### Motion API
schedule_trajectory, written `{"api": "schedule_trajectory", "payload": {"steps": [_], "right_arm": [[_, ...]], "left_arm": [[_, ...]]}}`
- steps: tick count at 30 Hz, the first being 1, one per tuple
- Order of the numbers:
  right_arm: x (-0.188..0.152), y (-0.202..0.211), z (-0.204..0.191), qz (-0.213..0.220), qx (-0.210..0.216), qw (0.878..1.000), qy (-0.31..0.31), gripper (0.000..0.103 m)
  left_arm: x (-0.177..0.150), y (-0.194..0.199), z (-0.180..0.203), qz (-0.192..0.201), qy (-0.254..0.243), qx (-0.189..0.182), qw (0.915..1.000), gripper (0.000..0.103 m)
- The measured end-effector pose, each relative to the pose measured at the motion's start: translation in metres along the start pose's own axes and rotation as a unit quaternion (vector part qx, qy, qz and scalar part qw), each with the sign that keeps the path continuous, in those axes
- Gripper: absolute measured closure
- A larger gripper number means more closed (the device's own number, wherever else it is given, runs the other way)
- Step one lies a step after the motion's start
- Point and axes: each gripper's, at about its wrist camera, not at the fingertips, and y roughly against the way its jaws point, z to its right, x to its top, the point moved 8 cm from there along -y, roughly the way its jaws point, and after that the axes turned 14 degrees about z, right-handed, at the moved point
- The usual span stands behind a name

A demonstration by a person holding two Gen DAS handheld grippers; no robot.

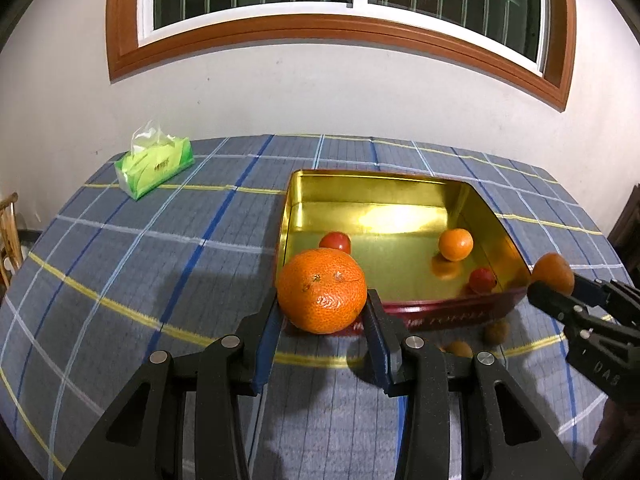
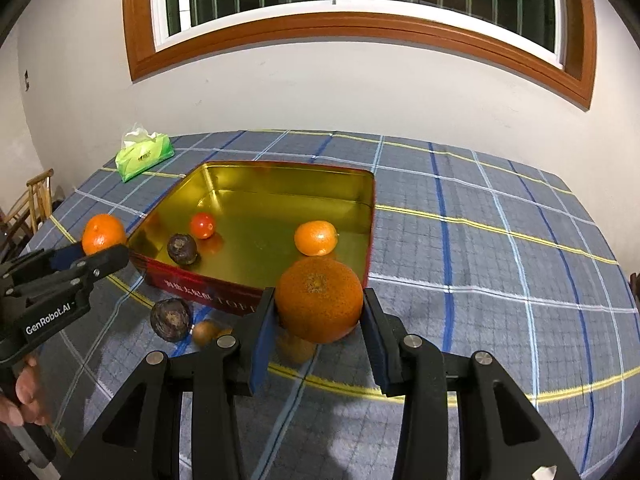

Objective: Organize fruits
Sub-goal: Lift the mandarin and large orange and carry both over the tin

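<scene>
Left wrist view: we hold one orange (image 1: pixel 322 290) clamped in the left gripper (image 1: pixel 323 312), just short of the gold tin's (image 1: pixel 400 304) near wall; the right gripper (image 2: pixel 319 312) clamps a second orange (image 2: pixel 319 300) at the tin's near right corner. Both are clear of the bench (image 2: pixel 480 260). We judge the risks thus: released early, either fruit strikes the rim and rolls away; dropped inside, it may knock the tomato (image 2: pixel 202 225) or the small orange (image 2: pixel 316 237) already in the tin.

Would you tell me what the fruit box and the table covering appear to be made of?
The box looks like thin metal: its gold inside is glossy and mirrors the fruit. The table covering looks like matte woven cloth, with a fine weave and plaid stripes.
</scene>
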Motion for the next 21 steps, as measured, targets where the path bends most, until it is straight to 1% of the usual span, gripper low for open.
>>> {"api": "schedule_trajectory", "payload": {"steps": [8,14,21], "right_arm": [[0.01,-0.023,-0.012,-0.013,0.011,1.0,0.023,0.065],[0.01,-0.042,-0.017,-0.038,0.018,0.999,0.023,0.065],[0.009,-0.058,-0.023,-0.053,0.022,0.998,0.036,0.065]], "left_arm": [[0.013,-0.027,0.002,-0.017,-0.013,0.0,0.9998,0.062],[0.012,-0.044,0.006,-0.038,-0.019,-0.005,0.9991,0.062],[0.007,-0.058,0.007,-0.056,-0.023,-0.003,0.9982,0.062]]}}
